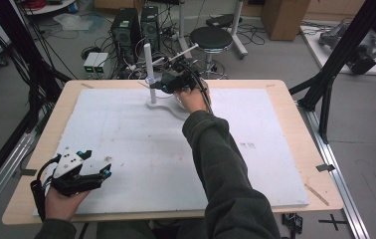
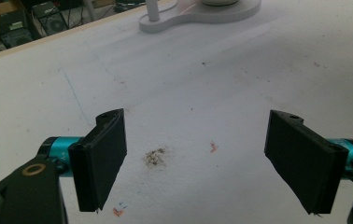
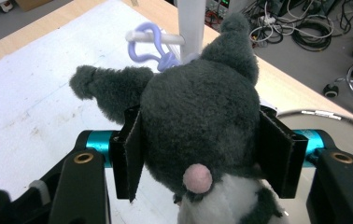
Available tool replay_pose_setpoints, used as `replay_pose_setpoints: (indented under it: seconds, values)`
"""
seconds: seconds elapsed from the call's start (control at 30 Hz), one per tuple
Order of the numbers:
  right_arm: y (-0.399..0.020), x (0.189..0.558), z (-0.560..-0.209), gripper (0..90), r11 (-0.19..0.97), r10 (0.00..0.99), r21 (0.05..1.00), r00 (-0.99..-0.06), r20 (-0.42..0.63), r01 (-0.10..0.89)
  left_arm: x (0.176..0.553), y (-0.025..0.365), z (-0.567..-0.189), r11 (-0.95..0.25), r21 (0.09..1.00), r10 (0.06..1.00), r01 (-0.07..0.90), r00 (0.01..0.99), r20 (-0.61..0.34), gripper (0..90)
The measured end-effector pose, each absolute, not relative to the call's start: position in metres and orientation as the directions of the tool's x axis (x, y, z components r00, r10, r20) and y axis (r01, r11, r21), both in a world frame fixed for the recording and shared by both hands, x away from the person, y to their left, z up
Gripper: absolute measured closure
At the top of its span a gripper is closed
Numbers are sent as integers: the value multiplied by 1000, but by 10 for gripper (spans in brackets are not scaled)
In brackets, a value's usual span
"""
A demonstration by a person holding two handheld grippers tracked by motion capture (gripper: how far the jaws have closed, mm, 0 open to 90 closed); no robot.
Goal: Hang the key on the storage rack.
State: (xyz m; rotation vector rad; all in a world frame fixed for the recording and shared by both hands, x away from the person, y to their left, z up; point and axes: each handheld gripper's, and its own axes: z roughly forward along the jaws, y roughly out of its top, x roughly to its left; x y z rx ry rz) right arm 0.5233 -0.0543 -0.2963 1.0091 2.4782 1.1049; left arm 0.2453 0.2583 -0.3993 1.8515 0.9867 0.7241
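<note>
The right gripper (image 3: pixel 202 154) is clamping a grey plush toy (image 3: pixel 198 107) (beside a white post (image 3: pixel 191 23)); the left gripper (image 2: pixel 195 163) is resting with jaws apart.

A wooden table (image 1: pixel 295 129) with a light top and round corners holds a big white mat (image 1: pixel 141 149) that covers most of it, so bare wood shows only around the edges. The mat is dirty, with small brown spots (image 2: pixel 155 157) and little red marks (image 2: pixel 213 147) on it. Near the far edge, a white stand (image 1: pixel 152 102) sits on the mat, with a flat base and a thin post (image 1: pixel 148 64) going straight up.
</note>
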Motion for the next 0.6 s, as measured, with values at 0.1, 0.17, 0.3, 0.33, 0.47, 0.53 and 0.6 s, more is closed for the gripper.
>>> replay_pose_setpoints:
  seconds: [0.1,0.17,0.3,0.33,0.47,0.53,0.6]
  values:
    - [-53,524,-300,397,486,676,718,-735,52,498,246,259,-399,-289,896,855,336,512,84,214]
    - [-52,524,-301,397,485,676,719,-735,54,498,246,259,-400,-285,898,857,334,510,82,213]
    - [-49,525,-303,394,495,670,712,-741,51,497,246,258,-400,-289,897,856,335,510,86,214]
    - [-49,525,-304,393,494,672,710,-738,55,503,246,258,-400,-289,897,856,335,510,86,214]
    - [-47,525,-305,388,501,664,708,-746,55,498,246,258,-399,-288,897,857,334,508,86,214]
    - [-47,524,-305,384,500,665,703,-744,62,506,246,258,-399,-288,898,858,334,506,87,214]
    - [-47,525,-306,381,508,661,702,-749,54,499,246,258,-399,-289,897,858,335,506,87,214]
